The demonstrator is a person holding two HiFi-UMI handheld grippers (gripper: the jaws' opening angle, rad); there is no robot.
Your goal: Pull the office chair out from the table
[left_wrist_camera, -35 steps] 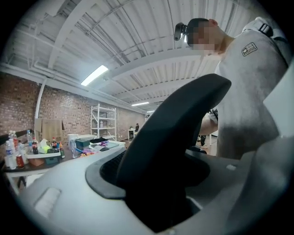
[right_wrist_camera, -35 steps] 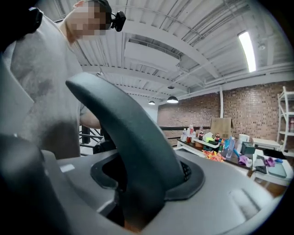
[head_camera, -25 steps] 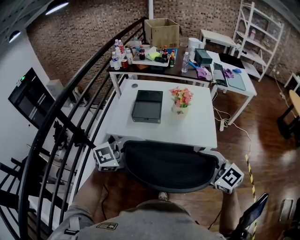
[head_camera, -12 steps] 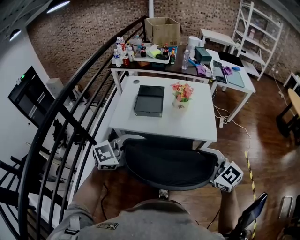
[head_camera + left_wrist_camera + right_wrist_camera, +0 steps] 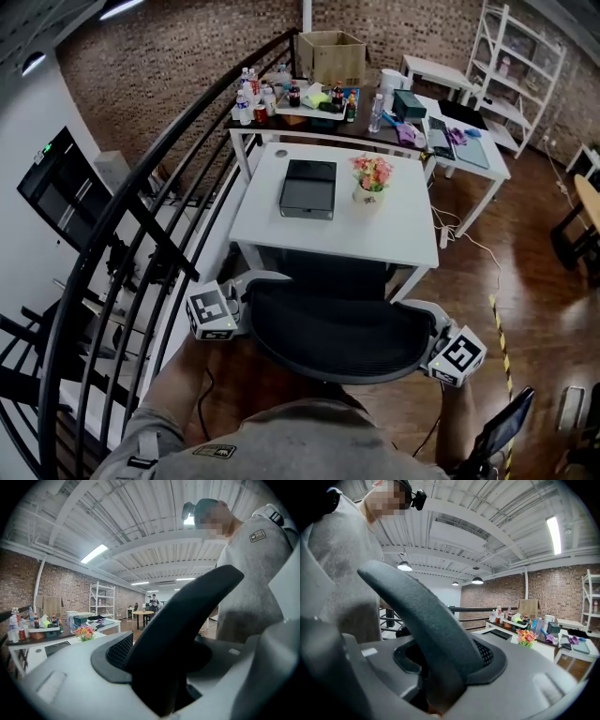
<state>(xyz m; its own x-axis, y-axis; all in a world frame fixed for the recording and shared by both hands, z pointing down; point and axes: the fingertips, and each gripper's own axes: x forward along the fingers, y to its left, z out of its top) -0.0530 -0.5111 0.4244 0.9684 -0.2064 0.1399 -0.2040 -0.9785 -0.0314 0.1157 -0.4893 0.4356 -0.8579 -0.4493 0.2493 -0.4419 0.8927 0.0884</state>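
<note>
The office chair [image 5: 337, 333] has rolled back, widening the gap to the white counter [image 5: 272, 225]; its backrest now stands just off the counter's near edge. Left tongs [image 5: 240, 313] and right tongs [image 5: 435, 345] each pinch one side rim of the backrest. A black box [image 5: 309, 187] and flowers [image 5: 372, 176] sit toward the counter's far edge.

The black office chair [image 5: 337, 328] was seen upright at the near side of the white table [image 5: 394, 239], its wide, curved mesh backrest set just off the table's front edge. The dark seat was glimpsed in the gap between them, reaching up to that edge. Whether it was tucked underneath could not be told.
</note>
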